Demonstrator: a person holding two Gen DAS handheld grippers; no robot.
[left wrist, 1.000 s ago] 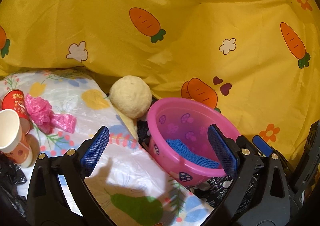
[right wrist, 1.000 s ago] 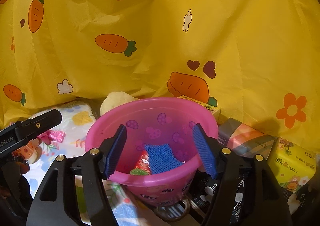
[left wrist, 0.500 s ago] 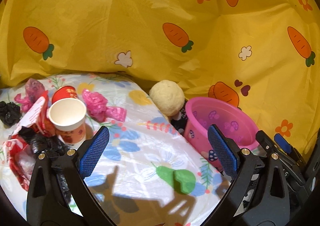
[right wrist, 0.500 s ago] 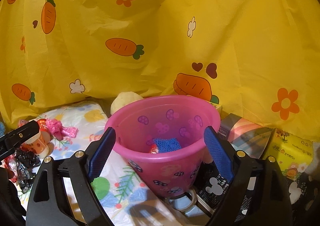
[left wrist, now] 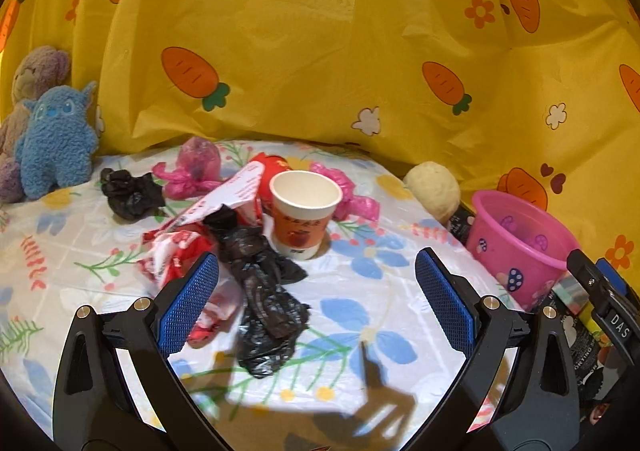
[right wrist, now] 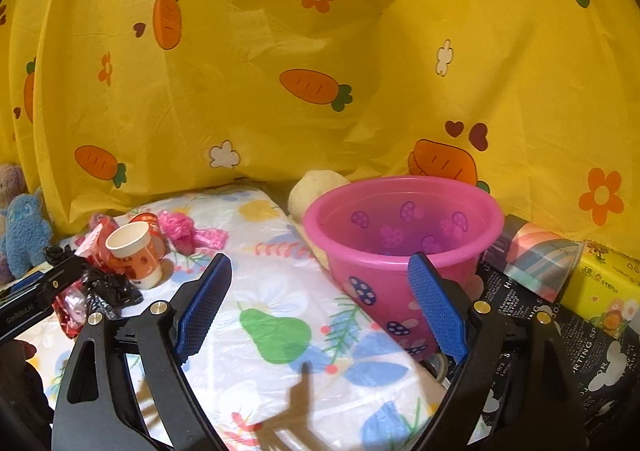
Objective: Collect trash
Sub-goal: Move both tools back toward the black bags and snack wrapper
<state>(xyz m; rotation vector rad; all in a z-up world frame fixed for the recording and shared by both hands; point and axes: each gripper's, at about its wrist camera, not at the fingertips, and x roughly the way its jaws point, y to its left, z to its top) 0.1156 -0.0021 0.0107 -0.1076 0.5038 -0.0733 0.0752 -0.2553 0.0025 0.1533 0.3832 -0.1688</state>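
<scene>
A pile of trash lies on the flowered sheet (left wrist: 360, 315): a white and orange paper cup (left wrist: 304, 211) standing upright, a crumpled black bag (left wrist: 264, 291), a red and white wrapper (left wrist: 188, 247), pink plastic bags (left wrist: 188, 175) and a second black bag (left wrist: 130, 193). My left gripper (left wrist: 316, 303) hovers open over the near black bag, touching nothing. The pink bucket (right wrist: 400, 243) stands at the right, its bottom hidden from here. My right gripper (right wrist: 320, 307) is open just in front of the bucket, left of its wall, holding nothing. The cup (right wrist: 134, 251) also shows in the right wrist view.
A yellow carrot-print curtain (left wrist: 320, 71) closes off the back. Blue and purple plush toys (left wrist: 52, 147) sit at the far left. A cream ball (left wrist: 434, 191) rests behind the bucket. Boxes and a yellow tissue pack (right wrist: 600, 283) crowd the right side.
My left gripper swung left from the bucket to the trash pile. My right gripper widened its jaws and drew back from over the bucket, so the blue net inside is out of sight.
</scene>
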